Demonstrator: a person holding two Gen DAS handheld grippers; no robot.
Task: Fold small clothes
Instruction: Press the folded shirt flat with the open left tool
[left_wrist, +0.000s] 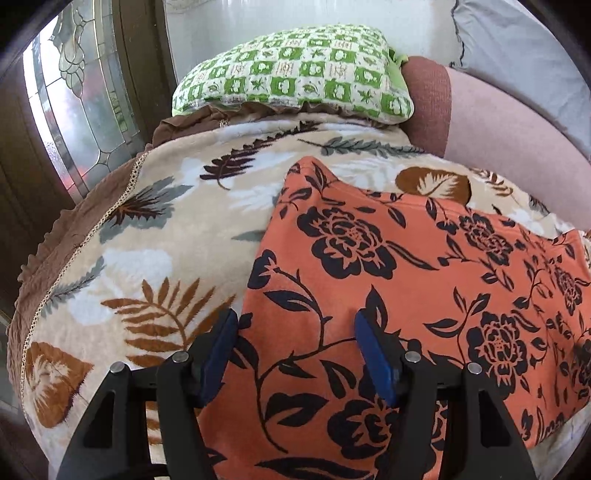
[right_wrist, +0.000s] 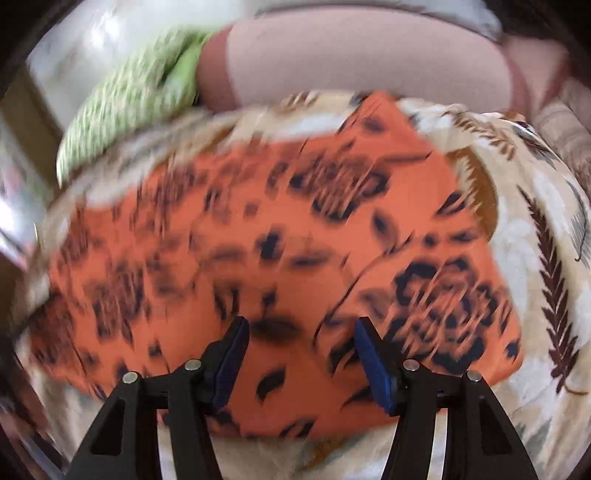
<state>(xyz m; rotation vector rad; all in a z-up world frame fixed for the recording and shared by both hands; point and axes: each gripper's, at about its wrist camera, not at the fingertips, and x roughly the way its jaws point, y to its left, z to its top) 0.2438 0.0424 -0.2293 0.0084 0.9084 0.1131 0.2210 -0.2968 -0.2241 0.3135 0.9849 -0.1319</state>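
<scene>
- The left gripper has its blue-padded jaws standing apart with nothing clamped between them; its black frame runs off the bottom edge of the left wrist view.
- The right gripper likewise holds its jaws apart and empty, but its view is heavily smeared, so fine detail is lost.
- The orange floral garment lies flat just beyond and under both sets of fingertips; whether any pad touches it cannot be told.
- Its near edge is hidden by the left gripper, and its right side is cut off by the lens rim.
- In the right wrist view the orange floral garment shows whole but blurred.
- It rests on a leaf-print blanket, well short of the green checked pillow.
- The pillow's squares carry small motifs; no writing is legible.
</scene>
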